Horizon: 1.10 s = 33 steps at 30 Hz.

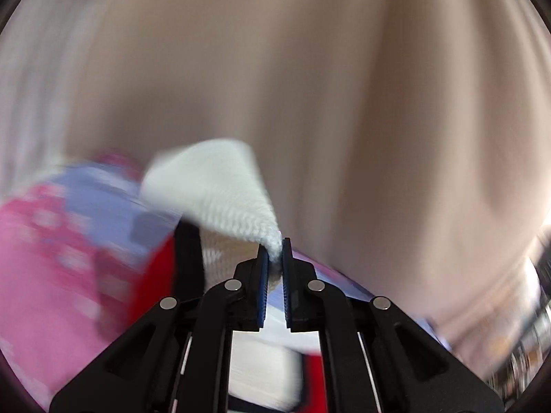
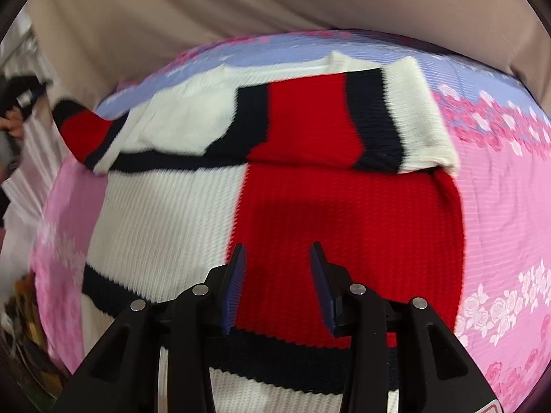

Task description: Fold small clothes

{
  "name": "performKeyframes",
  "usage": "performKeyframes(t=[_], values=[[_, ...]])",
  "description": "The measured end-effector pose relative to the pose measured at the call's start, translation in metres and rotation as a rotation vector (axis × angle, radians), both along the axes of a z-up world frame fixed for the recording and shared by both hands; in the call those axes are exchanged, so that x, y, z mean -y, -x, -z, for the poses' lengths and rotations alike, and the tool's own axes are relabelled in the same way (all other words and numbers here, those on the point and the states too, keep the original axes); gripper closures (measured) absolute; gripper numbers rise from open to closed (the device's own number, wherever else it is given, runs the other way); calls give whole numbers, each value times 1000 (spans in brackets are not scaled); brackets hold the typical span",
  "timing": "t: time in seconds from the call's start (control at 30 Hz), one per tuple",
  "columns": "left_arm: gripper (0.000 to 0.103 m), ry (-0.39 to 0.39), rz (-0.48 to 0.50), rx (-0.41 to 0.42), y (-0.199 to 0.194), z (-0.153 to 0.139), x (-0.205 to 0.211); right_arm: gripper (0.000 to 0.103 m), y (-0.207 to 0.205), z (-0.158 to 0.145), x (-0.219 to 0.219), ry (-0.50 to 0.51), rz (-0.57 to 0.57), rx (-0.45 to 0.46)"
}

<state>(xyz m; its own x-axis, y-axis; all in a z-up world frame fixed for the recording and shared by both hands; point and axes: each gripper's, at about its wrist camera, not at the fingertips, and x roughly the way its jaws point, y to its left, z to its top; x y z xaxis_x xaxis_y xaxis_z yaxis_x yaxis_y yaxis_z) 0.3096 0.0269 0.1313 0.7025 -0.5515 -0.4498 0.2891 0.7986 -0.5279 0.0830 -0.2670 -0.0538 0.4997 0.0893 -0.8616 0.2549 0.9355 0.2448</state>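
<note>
Pinching sweater cuff, bedsheet beyond

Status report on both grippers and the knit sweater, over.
Left gripper shut on white sleeve cuff. Right gripper open above red, white and navy knit sweater. Nothing in the way.
</note>
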Motion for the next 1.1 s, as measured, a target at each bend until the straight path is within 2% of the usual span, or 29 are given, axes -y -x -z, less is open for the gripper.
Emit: performKeyframes(t=[0.07, 0.1, 0.13, 0.17, 0.2, 0.23, 0.3, 0.33, 0.37, 0.4, 0.47, 0.53, 0.6, 0.67, 0.7, 0.77, 0.83, 0.87, 0.9, 0.93, 0.97, 1.03, 1.1], values=[[95, 17, 140, -62, 24, 23, 65, 62, 7, -2, 17, 6, 41, 17], [91, 9, 199, -128, 37, 47, 101, 60, 11, -2, 27, 9, 62, 23], [81, -1, 229, -186, 48, 71, 124, 60, 16, -1, 38, 10, 86, 24], [73, -27, 233, -262, 62, 103, 147, 60, 19, 1, 47, 9, 105, 23], [63, -47, 209, -300, 71, 123, 155, 59, 24, 4, 57, 6, 123, 21], [61, -58, 186, -333, 82, 141, 157, 59, 27, 7, 67, 4, 138, 17], [58, -30, 146, -386, 97, 163, 146, 58, 31, 9, 82, 9, 155, 12], [52, -11, 105, -400, 101, 168, 132, 57, 32, 8, 89, 16, 159, 17], [49, 6, 48, -407, 104, 170, 115, 55, 33, 6, 95, 14, 162, 29], [44, 17, 1, -417, 100, 173, 95, 48, 32, 3, 101, 7, 161, 45], [42, 62, -114, -459, 92, 178, 53, 42, 24, 1, 109, -22, 144, 63], [42, 105, -206, -492, 83, 185, 19, 42, 11, 0, 114, -40, 131, 77], [41, 135, -272, -490, 71, 187, -6, 42, -8, 3, 117, -69, 120, 86], [42, 132, -309, -504, 62, 194, -20, 42, -28, 11, 120, -102, 127, 81], [43, 155, -324, -520, 57, 199, -29, 42, -38, 17, 121, -109, 136, 68], [53, 202, -341, -535, 52, 210, -35, 42, -54, 32, 122, -133, 154, 41], [88, 225, -337, -536, 46, 214, -35, 43, -64, 42, 120, -145, 165, 31], [90, 224, -333, -529, 43, 209, -40, 46, -69, 43, 117, -143, 169, 39], [93, 227, -331, -509, 42, 201, -39, 68, -74, 42, 115, -144, 161, 44], [93, 235, -324, -481, 45, 195, -41, 99, -82, 41, 113, -153, 141, 40], [94, 233, -316, -453, 46, 186, -40, 97, -89, 37, 113, -166, 126, 41], [94, 188, -312, -410, 49, 174, -41, 99, -94, 1, 112, -144, 112, 154], [94, 121, -314, -414, 48, 177, -41, 99, -88, -37, 113, -119, 105, 262]])
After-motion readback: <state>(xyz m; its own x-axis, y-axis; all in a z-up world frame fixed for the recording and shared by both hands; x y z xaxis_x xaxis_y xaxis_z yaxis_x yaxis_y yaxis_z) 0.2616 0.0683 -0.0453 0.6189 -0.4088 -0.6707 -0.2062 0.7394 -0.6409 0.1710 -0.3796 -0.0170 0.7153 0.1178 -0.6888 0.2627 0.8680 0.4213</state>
